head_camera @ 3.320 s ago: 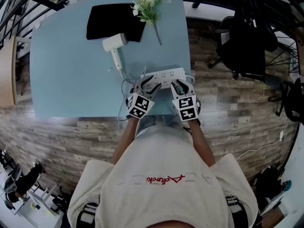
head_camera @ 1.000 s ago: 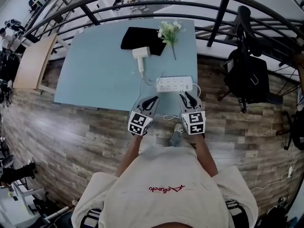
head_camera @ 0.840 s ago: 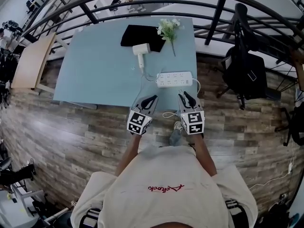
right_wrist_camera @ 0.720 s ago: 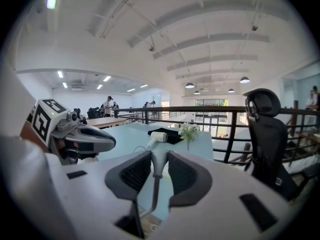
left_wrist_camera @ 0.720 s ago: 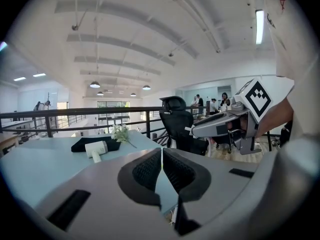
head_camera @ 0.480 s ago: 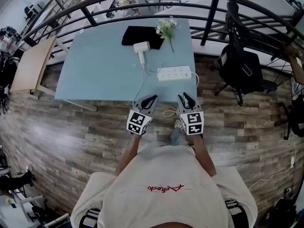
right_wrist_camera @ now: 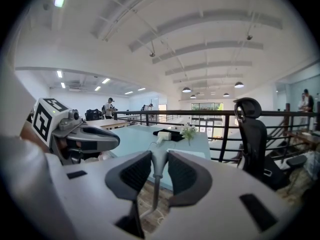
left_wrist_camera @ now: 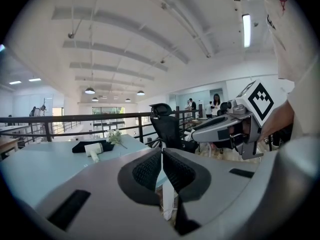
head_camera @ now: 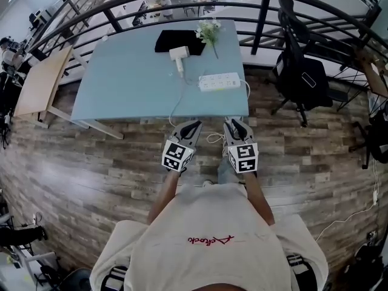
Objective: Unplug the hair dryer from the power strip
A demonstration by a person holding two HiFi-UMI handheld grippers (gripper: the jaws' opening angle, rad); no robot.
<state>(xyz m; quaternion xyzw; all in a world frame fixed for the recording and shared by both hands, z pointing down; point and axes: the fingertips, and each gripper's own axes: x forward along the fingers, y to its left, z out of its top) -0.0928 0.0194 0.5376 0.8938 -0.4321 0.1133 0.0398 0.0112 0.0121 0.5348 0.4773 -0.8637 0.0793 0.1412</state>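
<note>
Your left claw (head_camera: 194, 126) is pressed together on the thin white cord (left_wrist_camera: 168, 204), which shows as a sliver between the pads and hangs down below them. Your right claw (head_camera: 233, 125) is clamped on the grey plug (right_wrist_camera: 156, 170); its tapered end points down, and the cord trails from it toward the floor. You hold both claws side by side in front of your body, over the wooden floor (head_camera: 91, 162), just off the near edge of the light blue bench (head_camera: 121, 83) and pointing toward it. A loose loop of cord hangs between them. The hair dryer (head_camera: 179, 54) lies on the far part of the bench, its head against a black cloth (head_camera: 173, 40) and its handle toward you. Its cord crosses the benchtop and drops over the near edge toward your left claw. The white power strip (head_camera: 219, 81) lies on the bench to the right of the dryer, nearer to you, well apart from the plug. A sprig of white flowers (head_camera: 209, 32) lies beside the cloth, and a black office chair (head_camera: 297, 71) stands past the bench's right end.
</note>
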